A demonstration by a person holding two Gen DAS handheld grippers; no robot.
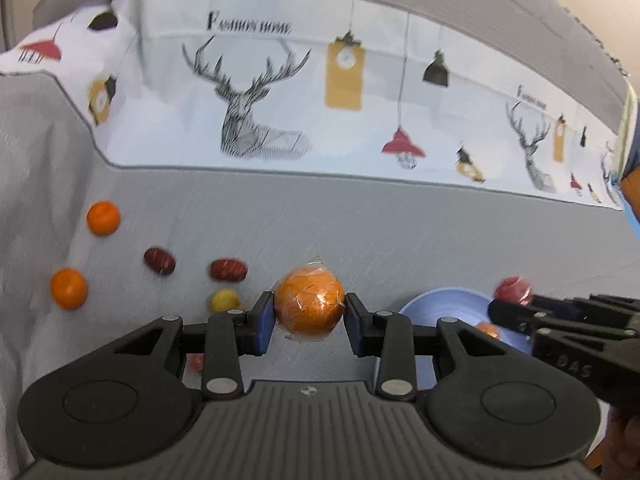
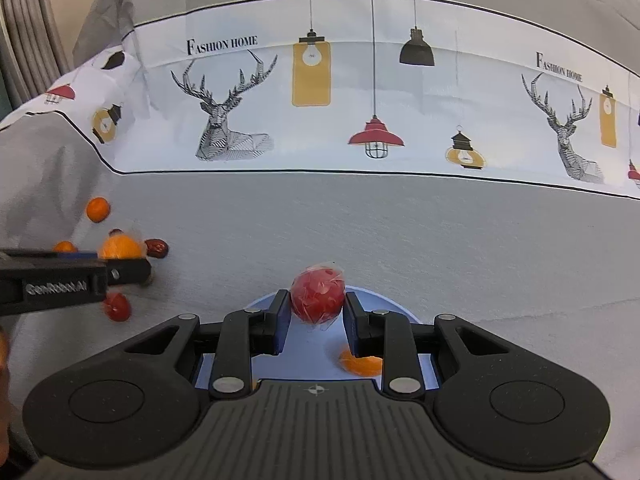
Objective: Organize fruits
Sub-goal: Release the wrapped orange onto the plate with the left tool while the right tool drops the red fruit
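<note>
The left gripper (image 1: 309, 312) clamps a wrapped orange (image 1: 309, 307) between its pads. The right gripper (image 2: 316, 307) grips a wrapped red fruit (image 2: 317, 297), with the blue plate (image 2: 394, 304) just beneath its jaws.

Looked like somebody's home, probably a dining table. It was covered with a grey tablecloth (image 2: 360, 224) whose white band (image 2: 360, 92) carried deer heads, hanging lamps and "FASHION HOME" lettering. Grey pleated curtains (image 2: 28, 32) hung in the far left corner.
</note>
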